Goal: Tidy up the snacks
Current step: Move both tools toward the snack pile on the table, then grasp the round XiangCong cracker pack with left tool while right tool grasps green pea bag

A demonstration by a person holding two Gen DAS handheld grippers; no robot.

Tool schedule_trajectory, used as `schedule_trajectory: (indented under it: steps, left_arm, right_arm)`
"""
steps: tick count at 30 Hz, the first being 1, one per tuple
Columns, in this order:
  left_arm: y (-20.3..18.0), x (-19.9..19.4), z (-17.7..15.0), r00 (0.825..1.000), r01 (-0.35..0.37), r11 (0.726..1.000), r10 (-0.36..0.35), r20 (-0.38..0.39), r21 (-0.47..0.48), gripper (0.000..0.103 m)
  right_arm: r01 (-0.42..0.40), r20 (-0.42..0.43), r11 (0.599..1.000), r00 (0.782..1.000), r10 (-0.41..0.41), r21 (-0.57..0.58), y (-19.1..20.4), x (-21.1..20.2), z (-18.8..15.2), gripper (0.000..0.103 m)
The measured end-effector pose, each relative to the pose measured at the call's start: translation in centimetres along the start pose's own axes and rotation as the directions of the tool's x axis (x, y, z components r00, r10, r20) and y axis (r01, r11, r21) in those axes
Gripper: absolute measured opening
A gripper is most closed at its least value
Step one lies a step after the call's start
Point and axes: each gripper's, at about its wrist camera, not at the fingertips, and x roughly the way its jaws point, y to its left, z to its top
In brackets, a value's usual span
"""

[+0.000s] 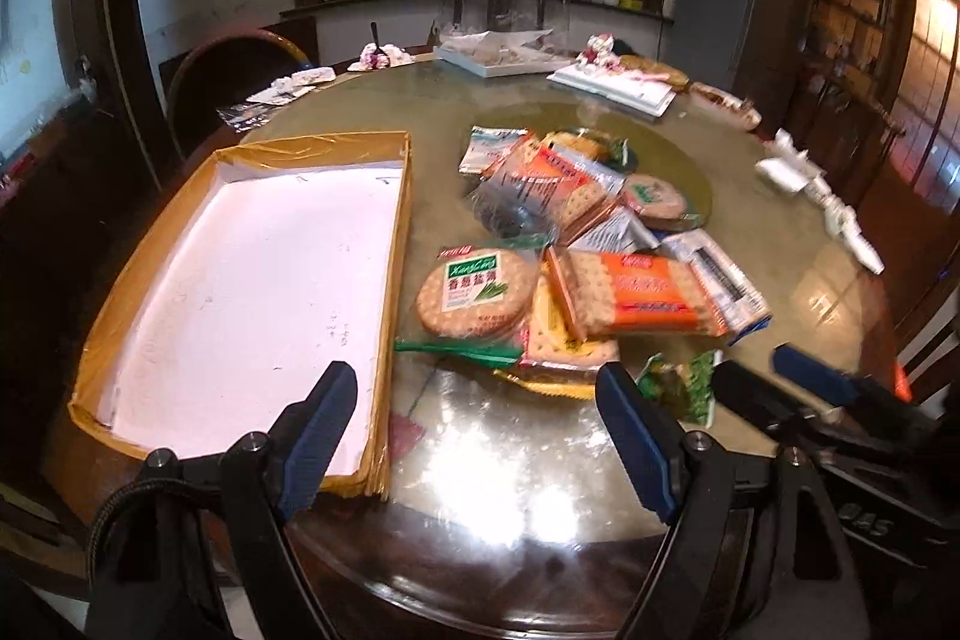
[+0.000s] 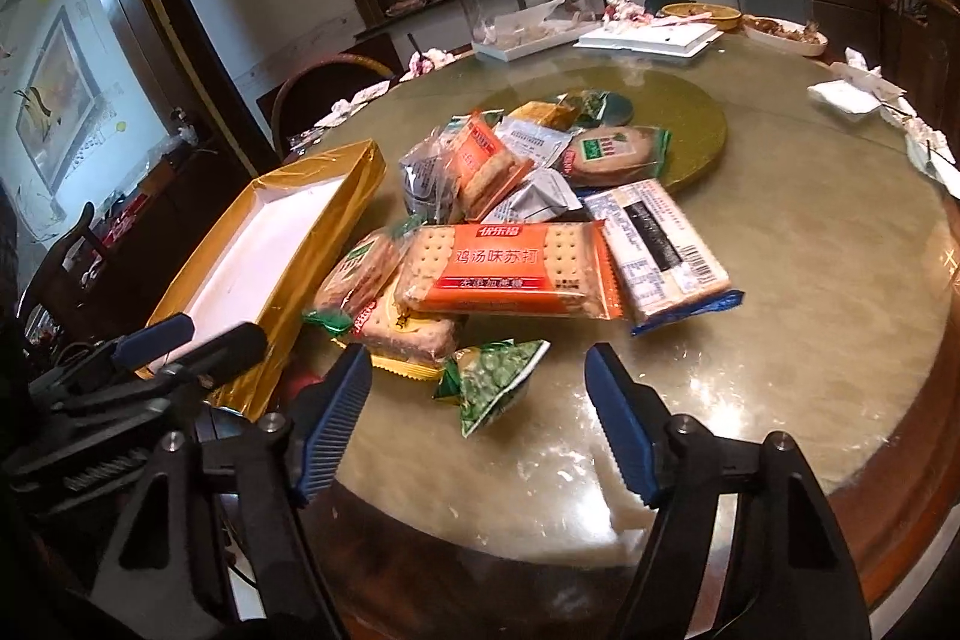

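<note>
One gold-edged tray (image 1: 240, 280) lay at the left of the round table (image 1: 810, 292), beside one heap of roughly a dozen snack packets (image 1: 576, 244). The left gripper (image 1: 477, 430) hung spread and empty, straddling the tray's near corner. The right gripper (image 2: 480, 400) stood spread too, one green pea packet (image 2: 492, 382) just ahead between its fingers, untouched.

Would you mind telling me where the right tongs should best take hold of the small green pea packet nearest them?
Probably across its puffy middle, coming from the near table edge. The green pea packet lies flat and apart from the cracker pile, its bottom corner pointing toward the open right tongs, and its crimped ends look thin and slippery.
</note>
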Motion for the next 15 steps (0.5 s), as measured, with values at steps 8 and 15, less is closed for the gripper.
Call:
schedule_trajectory:
  steps: [8,15]
  left_arm:
    - [0.4,1.0,0.9,0.999,0.043,0.999,-0.044,0.008,0.008,0.081]
    - [-0.1,5.6,3.1,0.988,0.101,0.995,-0.098,-0.117,0.013,0.08]
  right_arm:
    - [-0.018,-0.119,0.993,0.992,0.032,0.113,-1.8,3.5,-0.6,0.063]
    - [-0.082,-0.164,0.98,0.98,0.112,0.179,-2.0,6.1,-0.9,0.053]
